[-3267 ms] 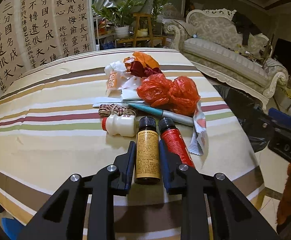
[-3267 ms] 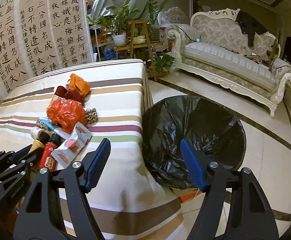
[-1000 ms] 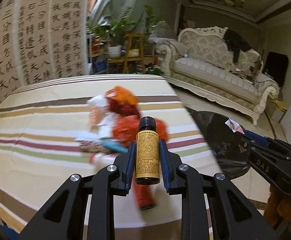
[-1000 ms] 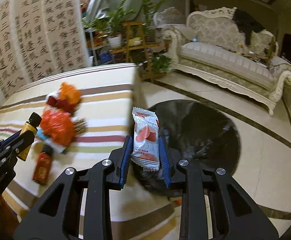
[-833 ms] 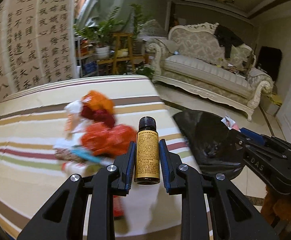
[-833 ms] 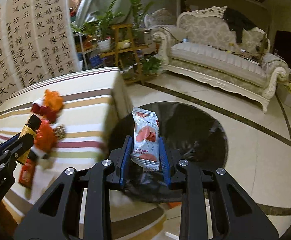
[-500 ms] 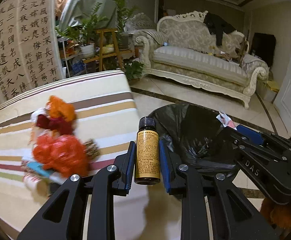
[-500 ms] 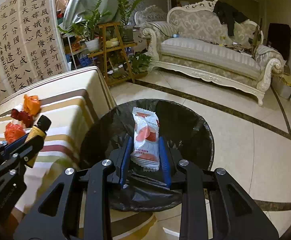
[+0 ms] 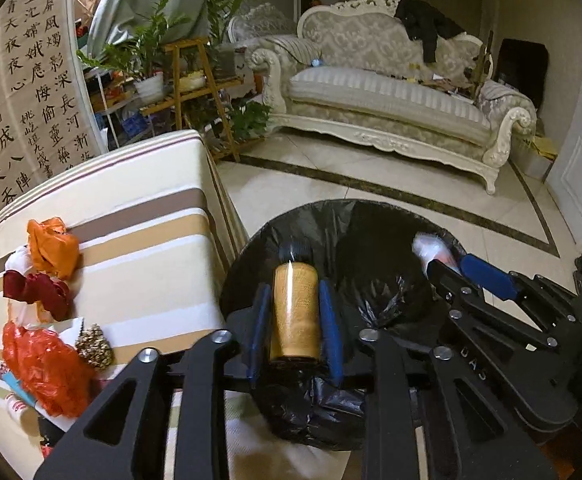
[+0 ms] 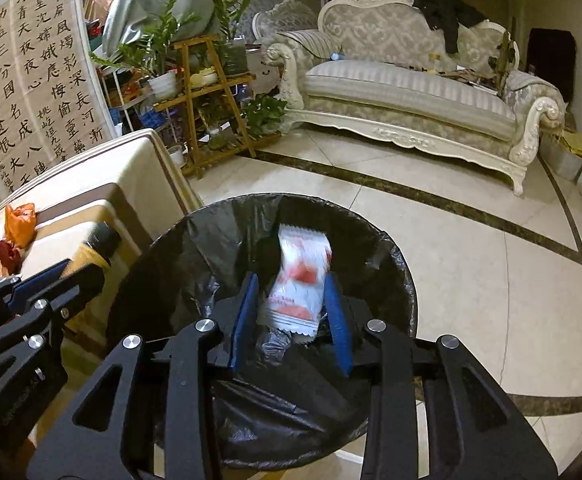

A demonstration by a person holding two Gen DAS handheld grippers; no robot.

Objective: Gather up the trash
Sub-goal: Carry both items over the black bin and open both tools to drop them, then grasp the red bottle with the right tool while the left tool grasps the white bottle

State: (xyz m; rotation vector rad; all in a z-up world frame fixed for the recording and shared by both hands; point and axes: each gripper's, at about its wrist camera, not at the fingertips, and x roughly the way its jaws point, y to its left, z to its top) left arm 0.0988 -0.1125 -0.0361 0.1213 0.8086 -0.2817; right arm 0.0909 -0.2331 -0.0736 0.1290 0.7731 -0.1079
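Left gripper (image 9: 294, 320) over black-lined trash bin (image 9: 355, 220), jaws opening, gaps showing beside blurred amber bottle (image 9: 295, 312) still between blue pads. Right gripper (image 10: 289, 316) over same bin, jaws opening, white-and-red snack packet (image 10: 299, 280) tilted and blurred between pads, apparently loose. Left on striped table (image 9: 139, 240) beside bin: orange bag (image 9: 51, 248), dark red wrapper (image 9: 39, 292), red bag (image 9: 43, 368), pine cone (image 9: 95, 344). Sofa (image 9: 391, 96) across tiled floor.
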